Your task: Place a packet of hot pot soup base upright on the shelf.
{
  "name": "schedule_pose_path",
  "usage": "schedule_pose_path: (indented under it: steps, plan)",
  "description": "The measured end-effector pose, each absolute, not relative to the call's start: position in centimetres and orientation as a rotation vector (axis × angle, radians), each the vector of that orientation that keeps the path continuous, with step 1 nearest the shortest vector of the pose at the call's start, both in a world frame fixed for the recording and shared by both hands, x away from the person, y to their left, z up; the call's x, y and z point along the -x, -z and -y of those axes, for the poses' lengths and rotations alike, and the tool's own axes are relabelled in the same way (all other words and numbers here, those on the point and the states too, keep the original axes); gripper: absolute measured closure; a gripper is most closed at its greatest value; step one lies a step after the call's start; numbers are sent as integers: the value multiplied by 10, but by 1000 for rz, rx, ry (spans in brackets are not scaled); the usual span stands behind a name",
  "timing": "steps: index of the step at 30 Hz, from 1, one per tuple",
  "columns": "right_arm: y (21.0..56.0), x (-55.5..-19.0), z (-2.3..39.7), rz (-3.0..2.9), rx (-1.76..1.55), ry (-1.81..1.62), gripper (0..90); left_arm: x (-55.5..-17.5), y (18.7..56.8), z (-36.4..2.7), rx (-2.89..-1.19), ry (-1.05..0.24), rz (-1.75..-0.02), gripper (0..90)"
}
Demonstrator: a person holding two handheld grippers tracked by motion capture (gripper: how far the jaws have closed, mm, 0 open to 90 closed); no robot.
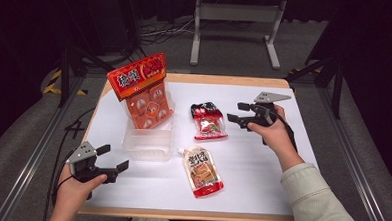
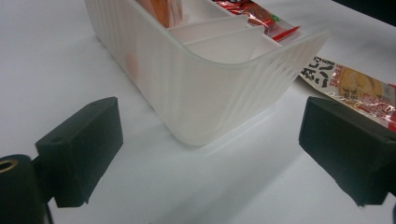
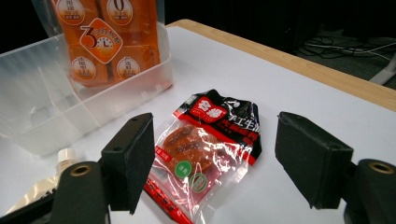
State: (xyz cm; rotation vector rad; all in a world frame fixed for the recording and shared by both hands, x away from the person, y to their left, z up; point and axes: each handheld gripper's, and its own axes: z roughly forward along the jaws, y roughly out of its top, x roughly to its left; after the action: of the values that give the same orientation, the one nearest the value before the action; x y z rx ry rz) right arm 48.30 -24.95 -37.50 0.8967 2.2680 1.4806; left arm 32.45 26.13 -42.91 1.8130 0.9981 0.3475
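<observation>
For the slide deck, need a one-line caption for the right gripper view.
Open right hand-held gripper faces a clear-and-black snack packet lying flat on the white table, beside the clear divided bin.

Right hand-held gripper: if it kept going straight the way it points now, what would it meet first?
Most likely the clear snack packet lying flat on the table, right ahead between the open jaws of the right hand-held gripper; depth is hard to judge.

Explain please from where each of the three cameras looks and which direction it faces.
High view: above the person's side, facing forward and down on the table; both forearms, left gripper and right gripper show.
Left gripper view: rides the left gripper, facing the clear bin; its open black jaws show.
Right gripper view: rides the right gripper, facing the red snack packet; its open jaws show.
Shared: all three show the bin and the spouted pouch.
</observation>
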Motion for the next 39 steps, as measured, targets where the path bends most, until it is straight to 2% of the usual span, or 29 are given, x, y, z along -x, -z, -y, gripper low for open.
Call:
schedule_pose_path:
  steps: [18, 39]
  plan:
    - [387, -527, 227, -2307, -963, -1457, 339, -325, 434, -266, -1815, -389, -1024, 96]
    - [417, -555, 213, -2326, -1047, -1392, 303, -319, 437, -262, -1819, -400, -1018, 91]
